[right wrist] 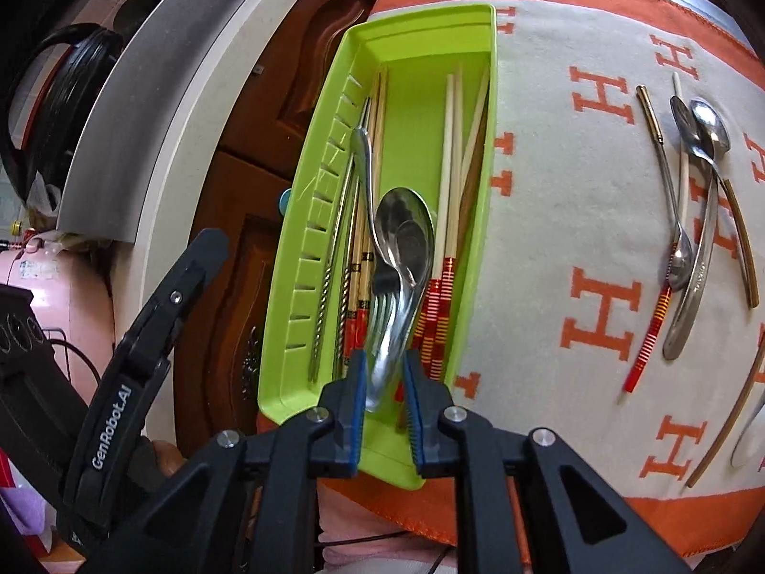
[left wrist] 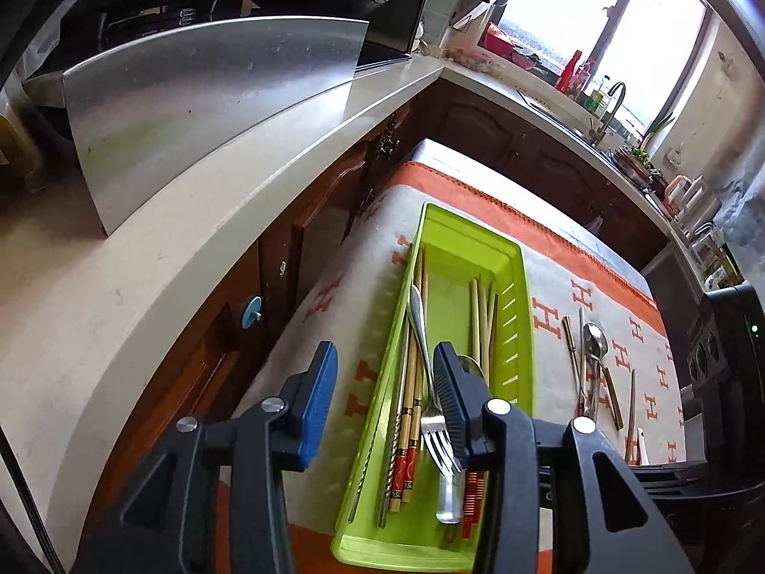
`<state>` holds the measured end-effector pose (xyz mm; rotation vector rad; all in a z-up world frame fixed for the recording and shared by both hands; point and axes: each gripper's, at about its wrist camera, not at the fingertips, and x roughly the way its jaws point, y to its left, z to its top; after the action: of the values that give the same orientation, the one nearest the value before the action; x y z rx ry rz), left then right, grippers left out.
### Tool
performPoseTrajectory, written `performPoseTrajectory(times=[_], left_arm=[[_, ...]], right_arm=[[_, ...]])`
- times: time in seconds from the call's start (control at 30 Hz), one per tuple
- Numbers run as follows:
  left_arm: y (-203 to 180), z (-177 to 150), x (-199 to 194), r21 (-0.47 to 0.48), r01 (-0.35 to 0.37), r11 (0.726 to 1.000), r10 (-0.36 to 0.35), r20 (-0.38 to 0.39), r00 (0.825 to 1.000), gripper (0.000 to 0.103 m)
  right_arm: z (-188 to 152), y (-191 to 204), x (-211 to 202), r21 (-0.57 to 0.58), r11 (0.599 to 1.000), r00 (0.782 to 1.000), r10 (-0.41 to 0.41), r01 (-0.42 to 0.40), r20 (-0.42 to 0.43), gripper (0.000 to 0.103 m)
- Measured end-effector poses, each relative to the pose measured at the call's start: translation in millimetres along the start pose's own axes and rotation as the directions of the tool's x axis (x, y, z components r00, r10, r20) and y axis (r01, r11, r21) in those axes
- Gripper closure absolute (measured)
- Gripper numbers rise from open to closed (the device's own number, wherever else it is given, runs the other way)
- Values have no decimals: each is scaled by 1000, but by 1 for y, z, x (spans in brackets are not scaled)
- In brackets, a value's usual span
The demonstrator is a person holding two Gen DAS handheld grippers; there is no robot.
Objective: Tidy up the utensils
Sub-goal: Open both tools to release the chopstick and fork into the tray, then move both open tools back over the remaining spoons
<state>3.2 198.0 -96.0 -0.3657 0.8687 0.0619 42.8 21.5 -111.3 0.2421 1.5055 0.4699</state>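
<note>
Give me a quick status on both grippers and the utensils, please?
Left gripper open, empty, over green tray. Right gripper part open astride large spoon handle in tray. More spoons and chopsticks loose on cloth. Nothing blocking.

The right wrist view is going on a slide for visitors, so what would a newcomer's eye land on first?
First the lime-green tray at centre, lying on a white cloth with orange H letters and already holding chopsticks, a fork and spoons. Next the large steel spoon in the tray, its handle between the right gripper's slightly parted blue pads. On the cloth to the right, loose spoons and chopsticks still wait.
</note>
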Motion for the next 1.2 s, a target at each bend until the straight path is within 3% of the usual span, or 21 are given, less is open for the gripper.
performPoseTrajectory(times=[0.3, 0.6, 1.2], left_arm=[[-19, -1, -7, 39, -23, 999, 23, -5, 1000, 60], [-61, -11, -11, 139, -13, 990, 17, -26, 1000, 56], [-174, -40, 39, 337, 69, 939, -6, -183, 983, 53]], right_arm=[[-8, -17, -24, -17, 1000, 998, 7, -6, 61, 84], [-16, -55, -47, 6, 1000, 991, -4, 4, 134, 84], [-26, -172, -93, 101, 995, 955, -54, 25, 293, 84]])
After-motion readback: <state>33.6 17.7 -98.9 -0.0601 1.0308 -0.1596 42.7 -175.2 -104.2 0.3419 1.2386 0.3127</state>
